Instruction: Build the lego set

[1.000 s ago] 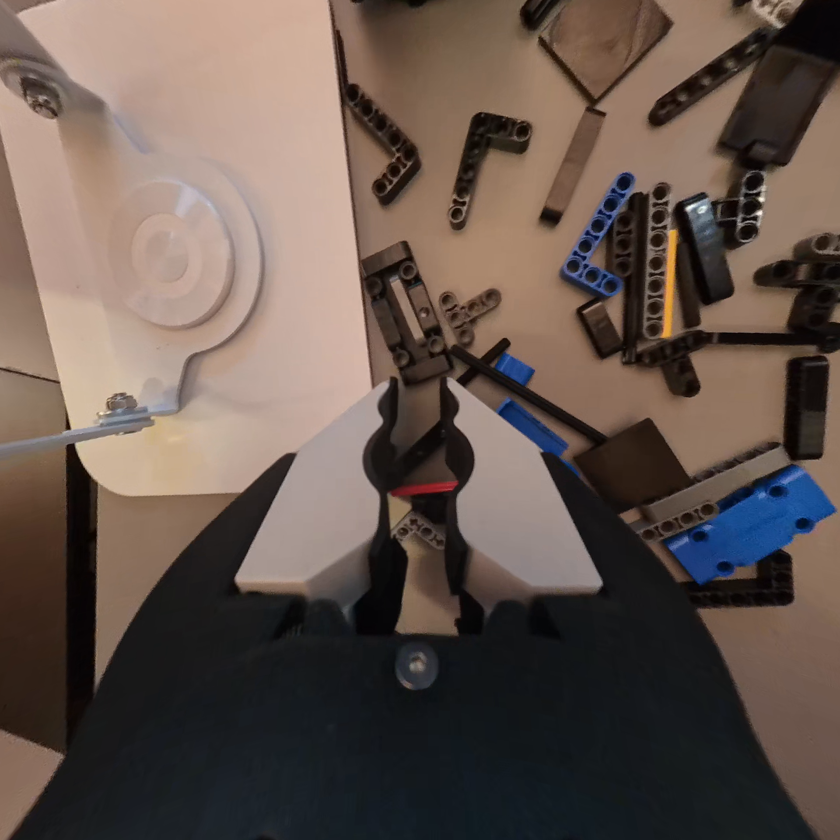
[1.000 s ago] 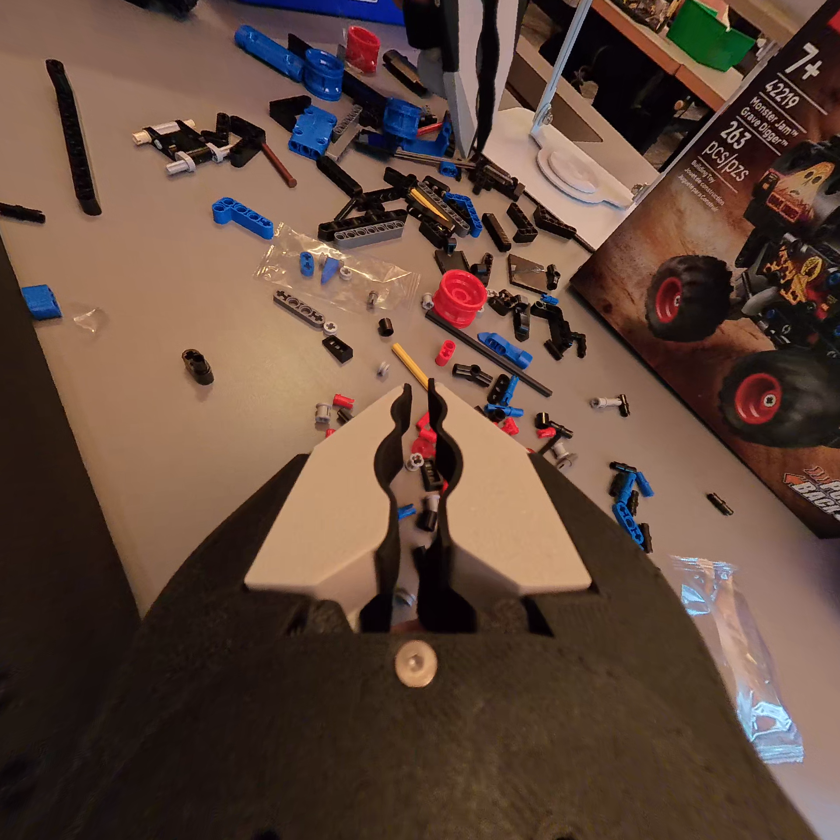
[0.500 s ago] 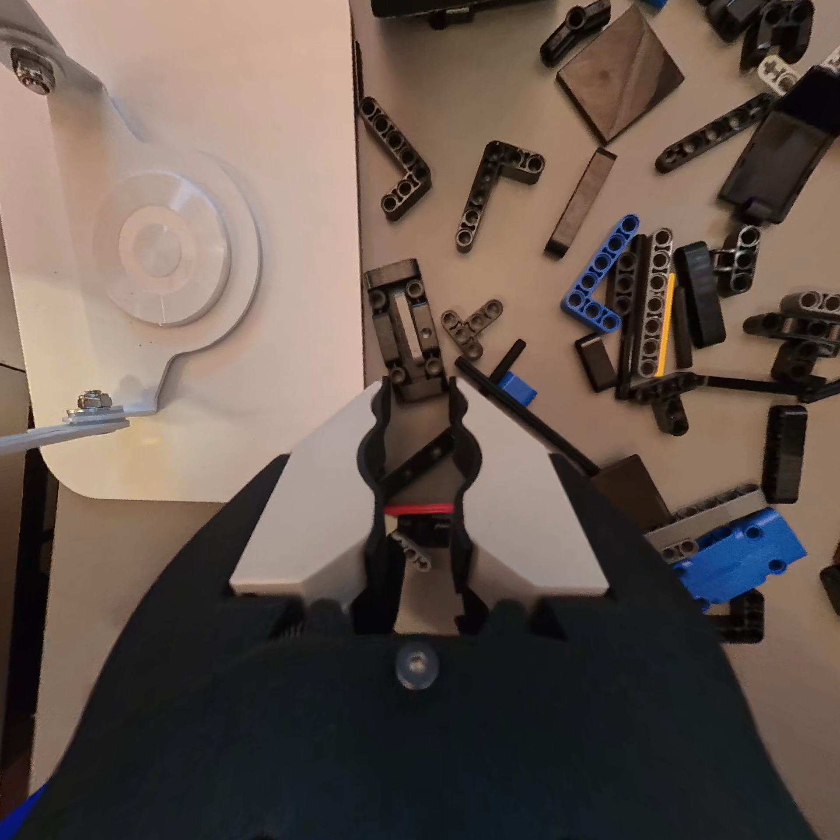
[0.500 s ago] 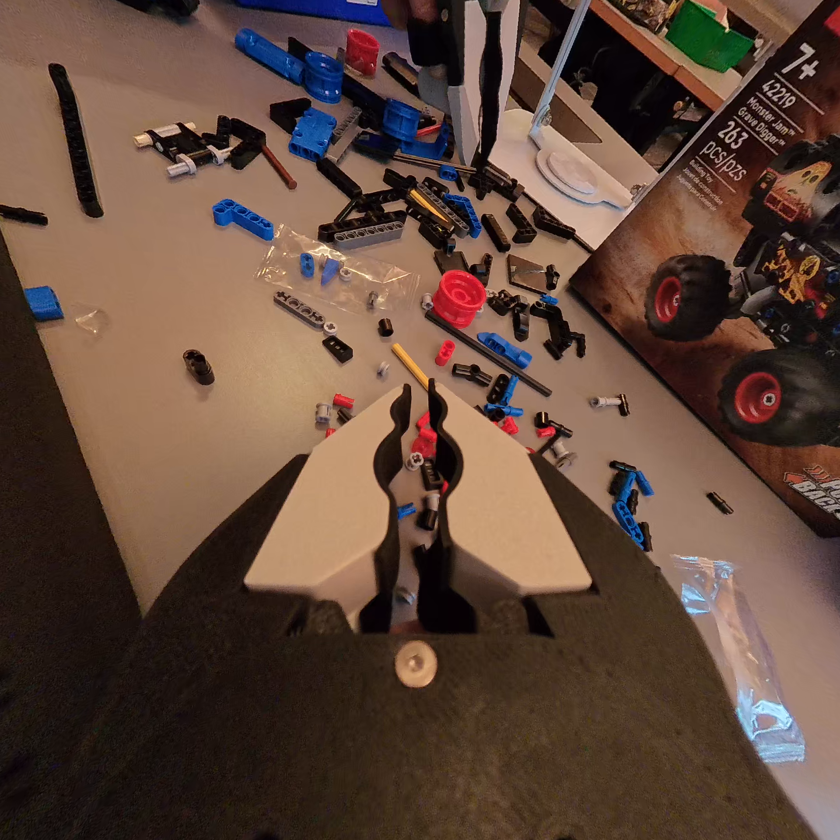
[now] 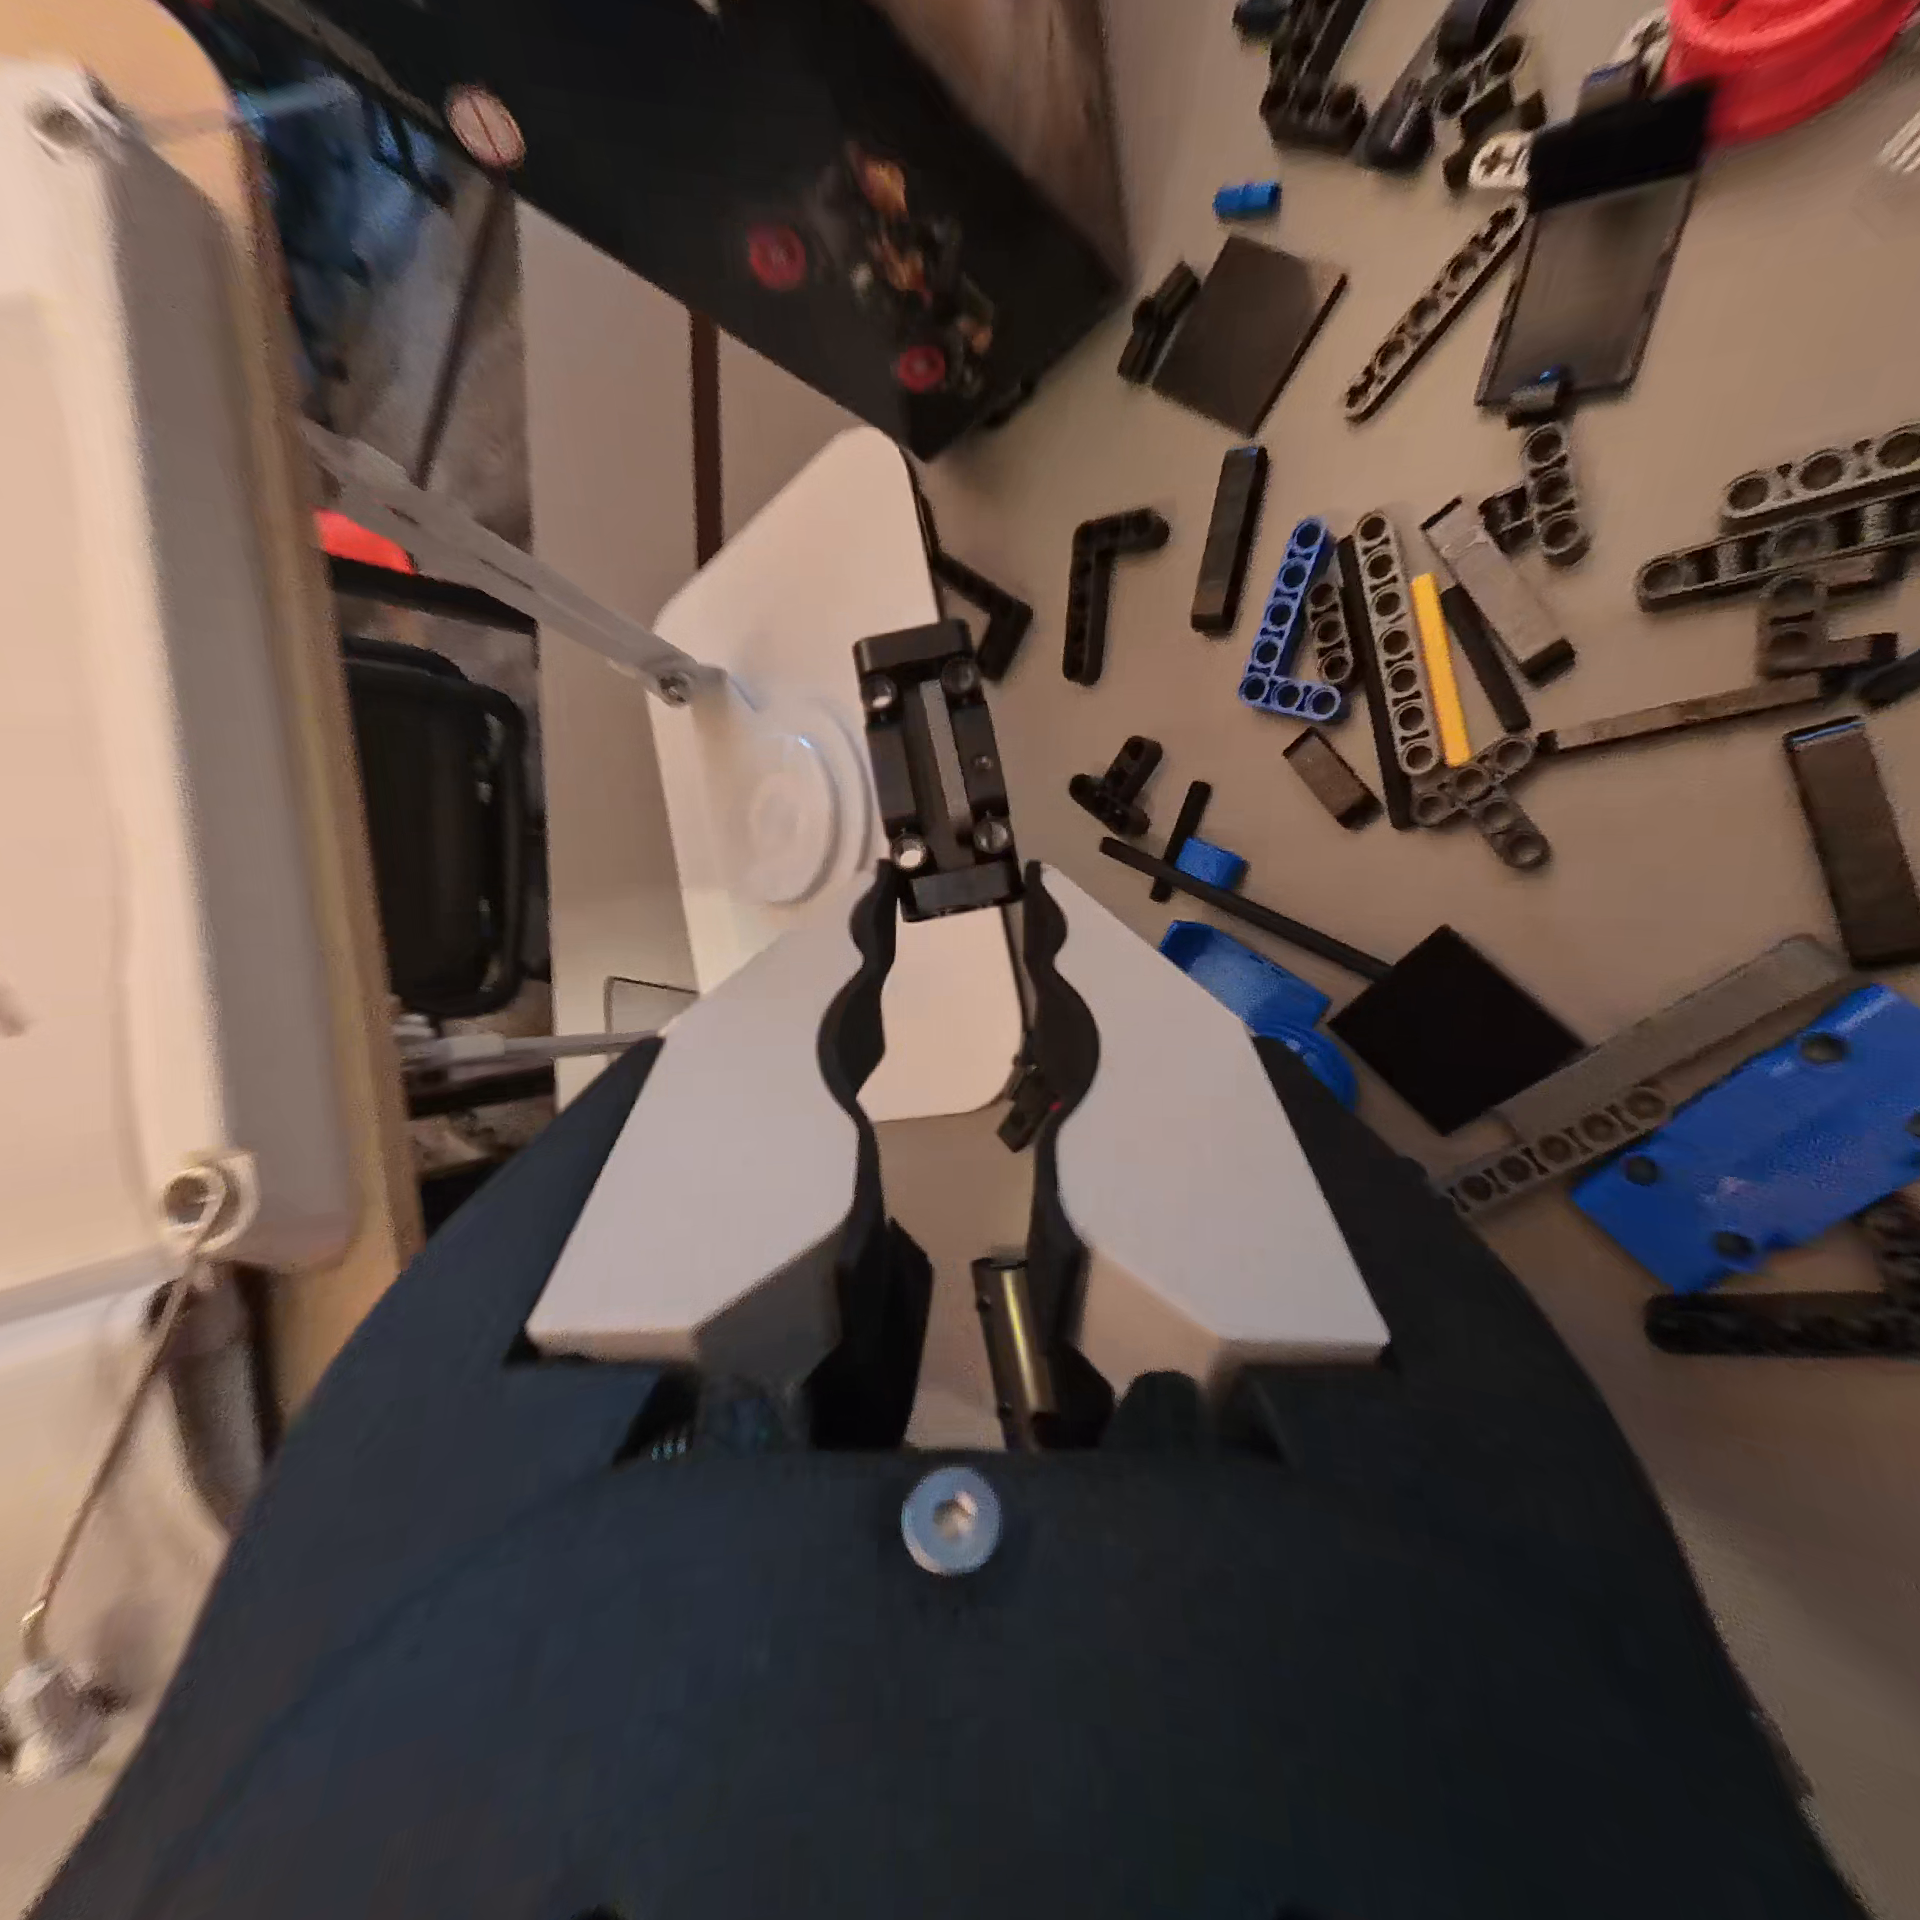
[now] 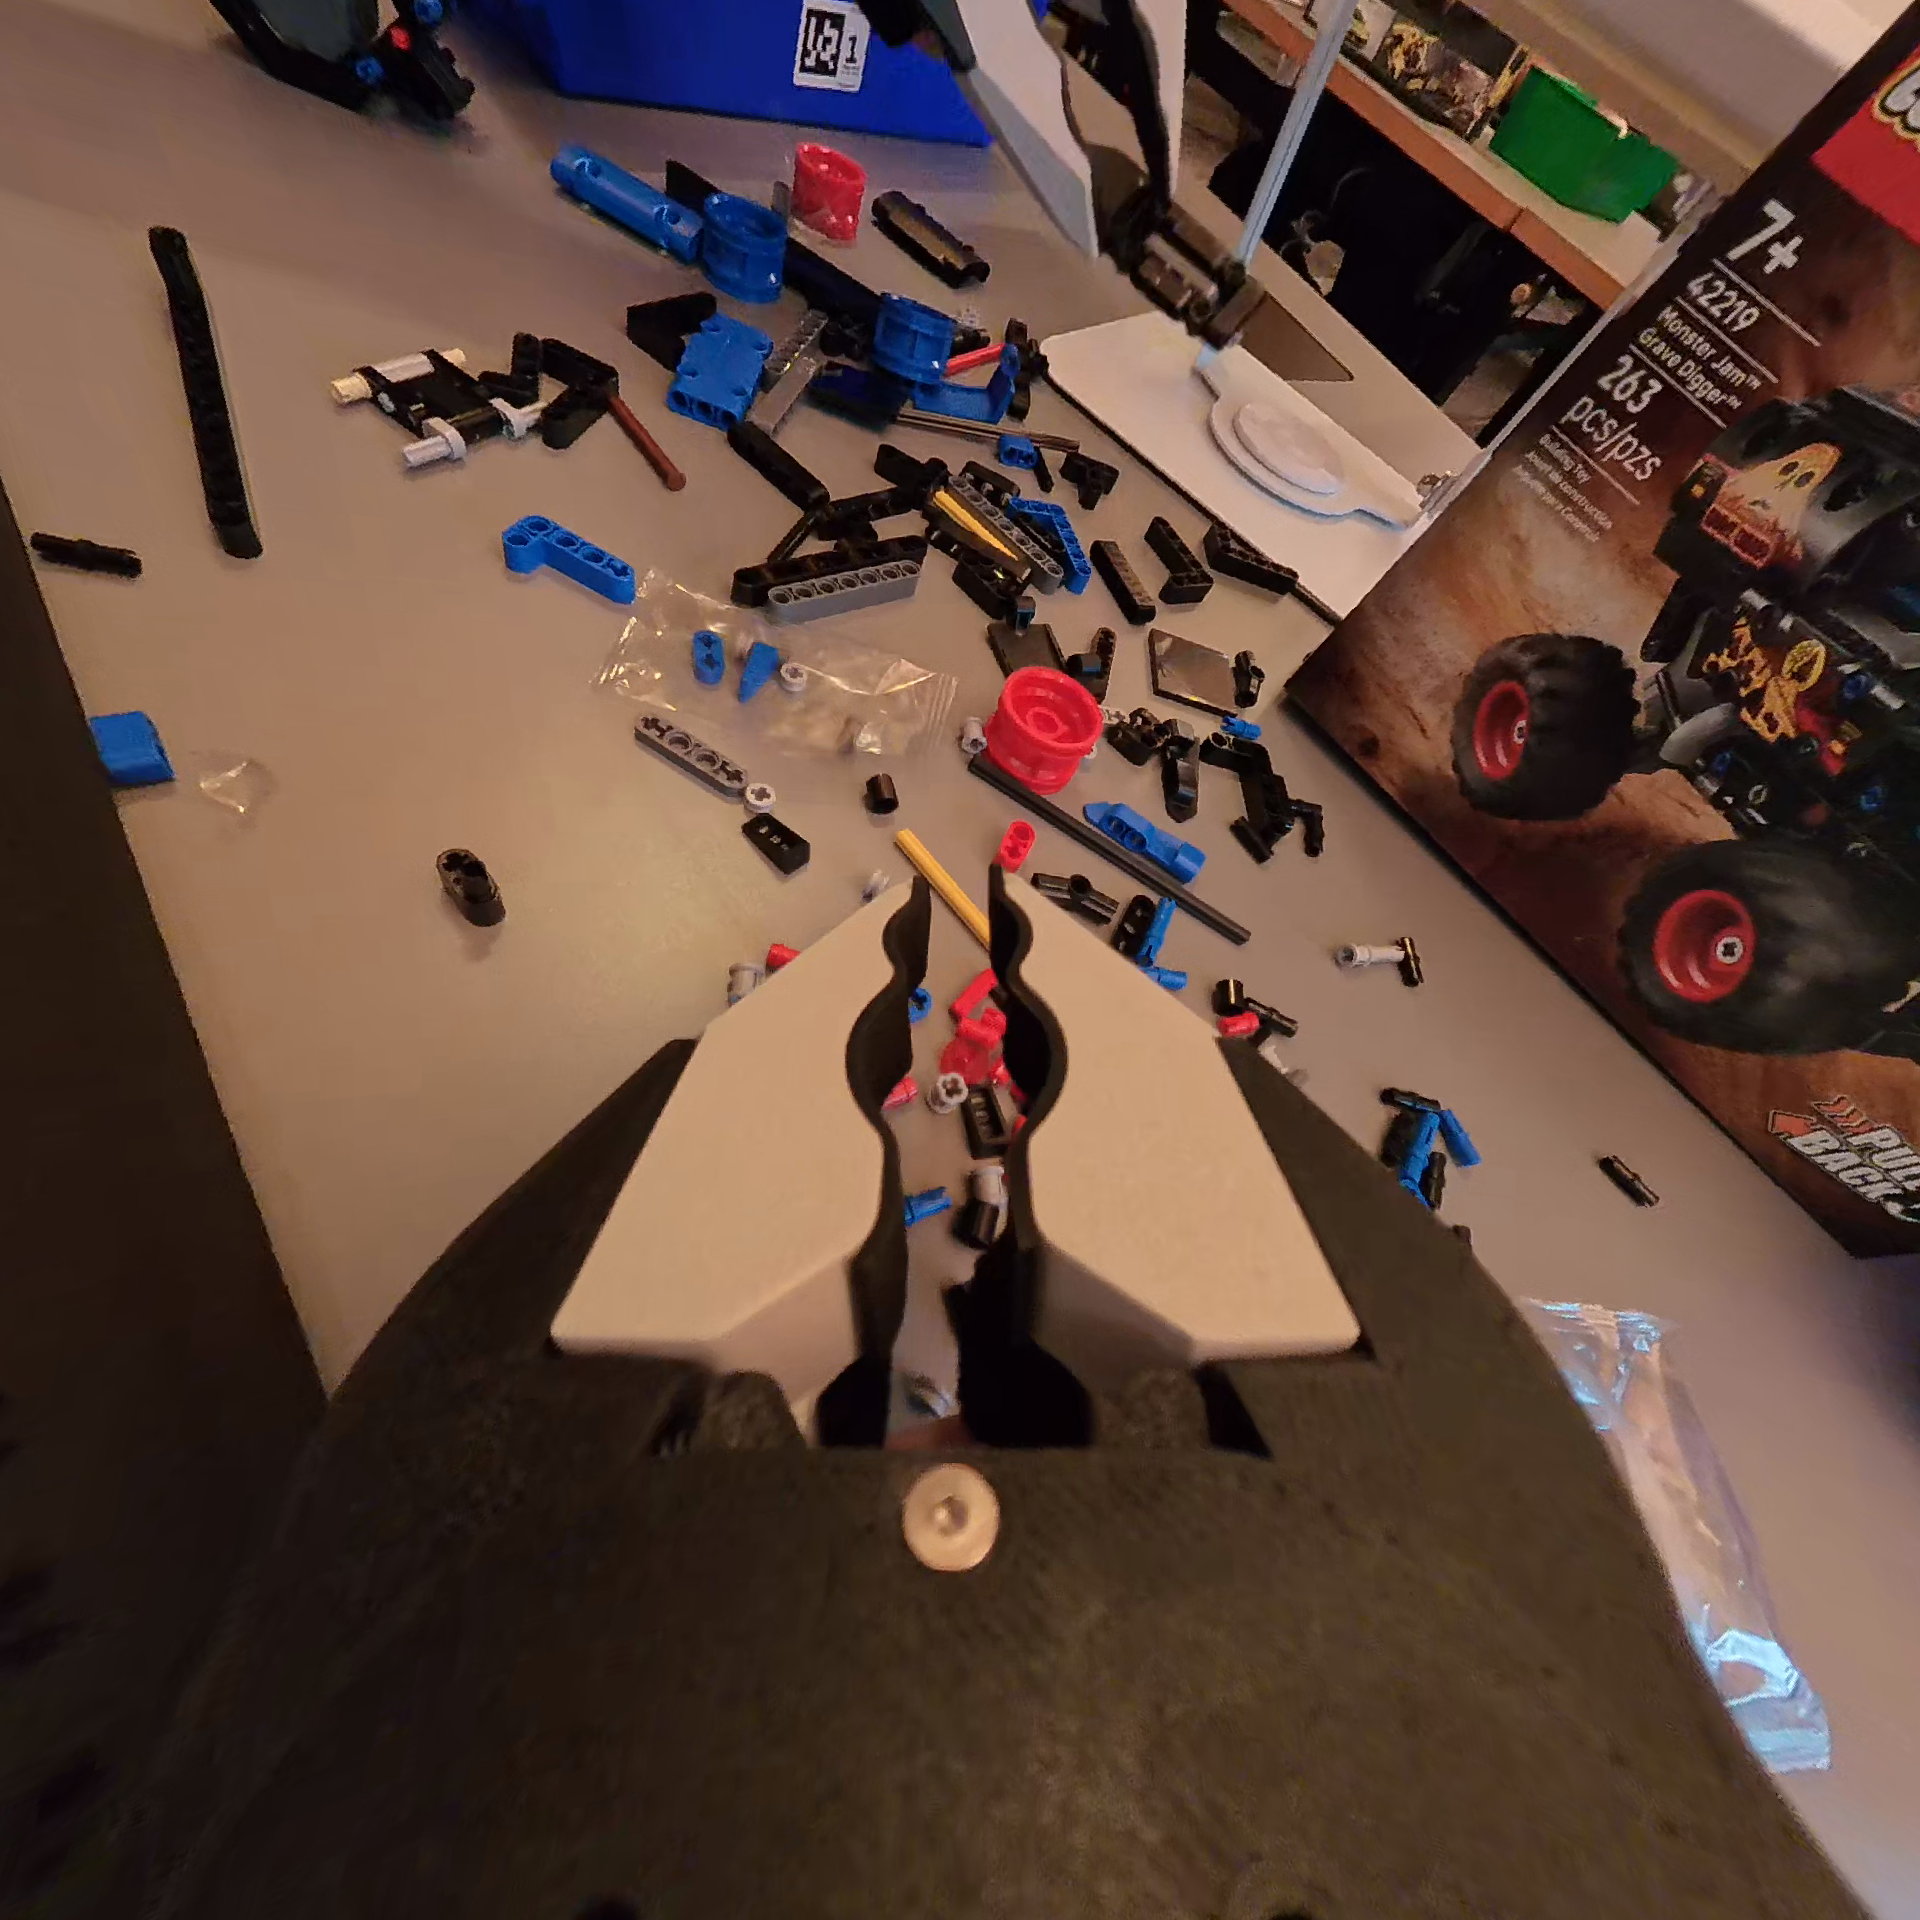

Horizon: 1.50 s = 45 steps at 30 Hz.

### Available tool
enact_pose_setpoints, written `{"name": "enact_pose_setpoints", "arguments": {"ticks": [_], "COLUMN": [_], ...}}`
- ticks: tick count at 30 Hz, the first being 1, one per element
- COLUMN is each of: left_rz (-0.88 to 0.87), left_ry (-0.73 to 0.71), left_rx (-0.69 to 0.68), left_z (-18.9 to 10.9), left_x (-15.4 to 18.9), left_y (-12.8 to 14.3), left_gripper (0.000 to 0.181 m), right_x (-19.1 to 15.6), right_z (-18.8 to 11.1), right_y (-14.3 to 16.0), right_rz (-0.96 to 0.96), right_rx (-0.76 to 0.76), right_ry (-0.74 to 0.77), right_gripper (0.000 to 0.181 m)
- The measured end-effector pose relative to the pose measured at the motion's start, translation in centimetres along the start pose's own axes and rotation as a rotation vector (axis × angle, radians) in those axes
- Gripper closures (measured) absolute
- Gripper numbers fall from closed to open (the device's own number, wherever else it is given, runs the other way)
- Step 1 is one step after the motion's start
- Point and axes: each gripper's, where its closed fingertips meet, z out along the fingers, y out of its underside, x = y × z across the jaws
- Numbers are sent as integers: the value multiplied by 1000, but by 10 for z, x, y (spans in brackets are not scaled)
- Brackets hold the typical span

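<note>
My left gripper (image 5: 958, 888) is shut on the end of a black Lego block assembly (image 5: 935, 758) and holds it in the air above the white stand base (image 5: 800, 582). The right wrist view shows this gripper (image 6: 1127, 223) at the top with the assembly (image 6: 1184, 275) hanging from it. My right gripper (image 6: 958, 891) is narrowly open and empty. It hovers over a scatter of small red, blue and black pins (image 6: 971, 1039), with a yellow axle (image 6: 940, 883) at its tips.
Loose beams, a blue L-beam (image 5: 1283, 623) and a blue panel (image 5: 1756, 1153) lie right of the left gripper. A red wheel hub (image 6: 1042, 727), the set's box (image 6: 1662, 727), a blue bin (image 6: 727, 62) and a plastic bag (image 6: 1704, 1507) are on the grey table (image 6: 520, 987). Tip to tip, the grippers are about 25 centimeters apart. From my right tips it is roughly 8 centimeters to the red wheel hub (image 6: 1042, 727); from my left, 20 centimeters.
My left gripper closed on the black assembly, lifted it off the table and tilted, so the view now looks past the stand base. My right gripper barely moved.
</note>
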Motion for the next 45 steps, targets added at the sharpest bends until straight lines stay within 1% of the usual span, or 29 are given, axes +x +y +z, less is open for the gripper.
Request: {"name": "enact_pose_setpoints", "arguments": {"ticks": [2, 7, 10, 14, 17, 19, 22, 25, 28, 32, 33, 34, 35, 41, 45], "left_rz": [22, 54, 52, 26, 42, 73, 131, 187, 249, 295, 310, 324, 330, 340, 319], "left_ry": [-36, -71, -58, -65, -69, -80, -109, -132, -154, -164, -167, -175, -175, -195, -195], "left_rx": [24, 78, 61, 96, 133, 163, 216, 278, 329, 395, 404, 407, 409, 423, 441], "left_z": [-10, -32, -39, -47, -55, -61, -73, -85, -95, -108, -110, -111, -111, -112, -114], "left_x": [-2, 1, 4, 3, 6, 10, 16, 28, 41, 55, 58, 59, 60, 62, 64], "left_y": [-5, -17, -15, -13, -19, -29, -51, -75, -97, -120, -123, -125, -127, -126, -128], "left_gripper": [158, 159, 159, 159, 159, 159, 159, 159, 159, 159, 159, 159, 160, 159, 159], "right_x": [-1, 0, 0, 1, 4, 6, 10, 9, 15, 26, 25, 25, 23, 16, 14], "right_z": [1, 1, 1, 1, -2, -3, 1, 11, 22, 33, 34, 35, 35, 27, 24], "right_y": [0, -7, -6, -3, -11, -22, -43, -77, -109, -133, -137, -139, -141, -144, -144], "right_rz": [-14, -33, -42, -46, -37, 8, 191, 376, 488, 617, 630, 628, 618, 567, 594], "right_rx": [-7, 3, -6, -16, 13, 39, 69, 148, 236, 318, 335, 342, 351, 392, 420], "right_ry": [6, 25, 35, 44, 54, 48, -21, -166, -255, -333, -355, -365, -377, -411, -448], "right_gripper": [171, 170, 169, 169, 169, 165, 160, 152, 152, 152, 155, 165, 170, 174, 174]}}
